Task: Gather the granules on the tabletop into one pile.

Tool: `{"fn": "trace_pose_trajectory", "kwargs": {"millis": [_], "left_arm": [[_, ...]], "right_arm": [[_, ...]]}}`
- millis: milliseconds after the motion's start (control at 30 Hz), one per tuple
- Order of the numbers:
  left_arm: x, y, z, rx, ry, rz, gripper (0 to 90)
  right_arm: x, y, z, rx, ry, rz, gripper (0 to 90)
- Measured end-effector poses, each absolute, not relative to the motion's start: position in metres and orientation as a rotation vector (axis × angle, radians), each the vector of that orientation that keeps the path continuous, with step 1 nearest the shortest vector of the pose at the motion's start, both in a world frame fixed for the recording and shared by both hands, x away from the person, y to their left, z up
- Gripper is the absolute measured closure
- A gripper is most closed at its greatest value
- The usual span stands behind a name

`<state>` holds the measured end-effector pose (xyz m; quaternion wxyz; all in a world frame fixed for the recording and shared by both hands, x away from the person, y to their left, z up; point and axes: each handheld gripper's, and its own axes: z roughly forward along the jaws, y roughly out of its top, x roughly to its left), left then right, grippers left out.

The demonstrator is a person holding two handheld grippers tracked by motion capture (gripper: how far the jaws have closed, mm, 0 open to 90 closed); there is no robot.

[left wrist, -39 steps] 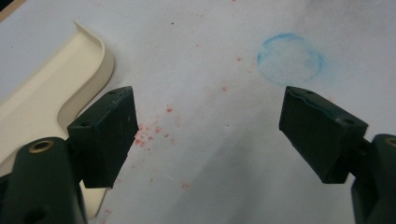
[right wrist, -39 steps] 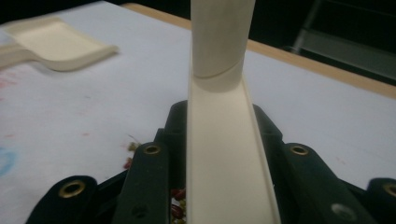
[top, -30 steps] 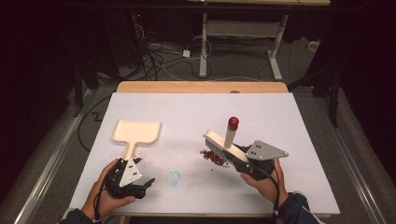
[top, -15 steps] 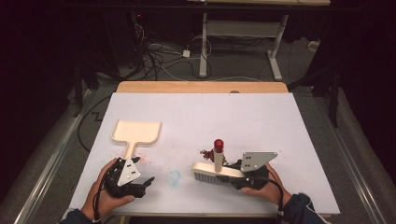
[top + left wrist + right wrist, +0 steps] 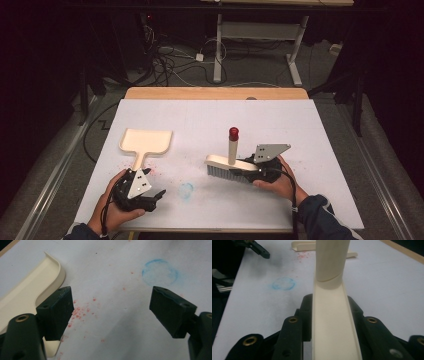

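My right hand-held gripper [image 5: 250, 172] is clamped on the brush [image 5: 227, 162], right of the blue ring [image 5: 186, 190]. Left hand-held gripper [image 5: 152, 196] is released, beside the dustpan [image 5: 145, 142] handle, left of the ring.

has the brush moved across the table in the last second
Yes. The brush, clamped in the right gripper, has swept leftward and nearer the person, toward the blue ring drawn on the table.

So the dustpan [image 5: 147, 141] is lying on the left half of the surface [image 5: 300, 125], handle toward the person. The brush [image 5: 231, 165] is sitting to its right, a ring mark [image 5: 186, 190] lying between them, nearer the front edge. Crumbs [image 5: 79, 313] are scattered just beside the dustpan's handle.
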<state>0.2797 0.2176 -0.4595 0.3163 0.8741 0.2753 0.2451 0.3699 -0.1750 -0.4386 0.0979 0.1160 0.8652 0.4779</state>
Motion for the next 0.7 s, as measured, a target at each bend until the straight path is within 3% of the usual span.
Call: {"fn": "trace_pose_trajectory", "kwargs": {"millis": [700], "left_arm": [[0.277, 0.224, -0.455, 2.279, 0.741, 0.674, 18.6]], "right_arm": [[0.313, -0.247, -0.385, 0.534, 2.478, 1.399, 66.9]]}}
